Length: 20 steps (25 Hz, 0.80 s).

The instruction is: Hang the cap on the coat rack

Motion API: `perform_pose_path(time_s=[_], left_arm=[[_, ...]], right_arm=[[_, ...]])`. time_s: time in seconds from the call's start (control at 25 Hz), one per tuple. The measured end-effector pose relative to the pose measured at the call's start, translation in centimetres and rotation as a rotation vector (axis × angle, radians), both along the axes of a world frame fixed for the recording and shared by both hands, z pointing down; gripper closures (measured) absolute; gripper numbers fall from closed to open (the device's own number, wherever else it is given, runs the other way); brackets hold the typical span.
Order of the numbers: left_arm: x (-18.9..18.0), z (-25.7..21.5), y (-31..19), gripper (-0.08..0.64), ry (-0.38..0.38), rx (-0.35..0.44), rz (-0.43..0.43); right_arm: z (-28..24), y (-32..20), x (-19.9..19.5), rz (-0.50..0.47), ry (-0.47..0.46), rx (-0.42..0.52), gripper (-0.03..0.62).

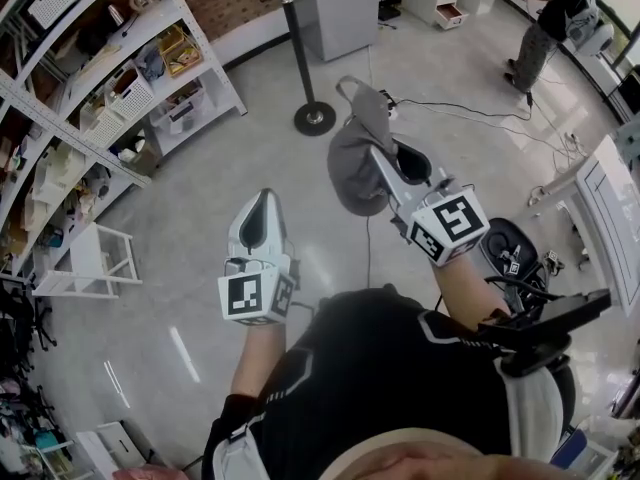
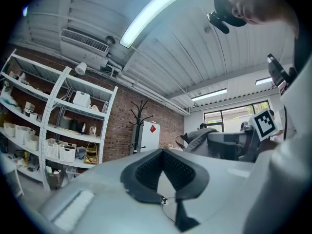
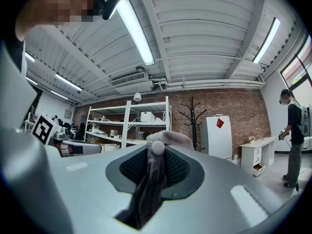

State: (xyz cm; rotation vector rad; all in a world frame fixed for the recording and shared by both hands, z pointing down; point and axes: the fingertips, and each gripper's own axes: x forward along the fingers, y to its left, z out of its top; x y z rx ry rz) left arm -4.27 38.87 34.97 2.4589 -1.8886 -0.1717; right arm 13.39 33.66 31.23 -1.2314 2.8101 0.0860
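Cap in transit, I judge: my right claw (image 1: 388,171) clamps the grey cap (image 1: 350,168), my left claw (image 1: 262,218) stands parted and empty; next, carry it to a hook on the coat rack (image 1: 297,48), well apart.

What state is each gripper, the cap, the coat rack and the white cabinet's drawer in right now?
left gripper: jaws slightly apart, nothing between them.
right gripper: shut on the cap.
cap: gripped, hanging from the jaws, not yet on the rack.
coat rack: upright on the floor, hooks bare.
cabinet drawer: pulled open.
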Motion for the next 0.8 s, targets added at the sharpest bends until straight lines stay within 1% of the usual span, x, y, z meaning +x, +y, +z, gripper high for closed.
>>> perform_pose_path(time_s=[0.24, 0.48, 0.6, 0.8], left_arm=[[-3.6, -0.3, 0.6, 0.532, 0.007, 0.023, 0.003], [-7.6, 0.0, 1.2, 0.532, 0.019, 0.039, 0.027], [-9.3, 0.4, 1.3, 0.532, 0.021, 0.038, 0.036], [-11.2, 0.6, 0.8, 0.532, 0.028, 0.029, 0.041]], right_arm=[[-0.5, 0.5, -3.7, -0.003, 0.004, 0.020, 0.515], [-0.7, 1.2, -7.7, 0.014, 0.027, 0.045, 0.515], [-0.6, 1.7, -9.2, 0.018, 0.021, 0.052, 0.515], [-0.3, 1.5, -11.3, 0.017, 0.024, 0.030, 0.515]])
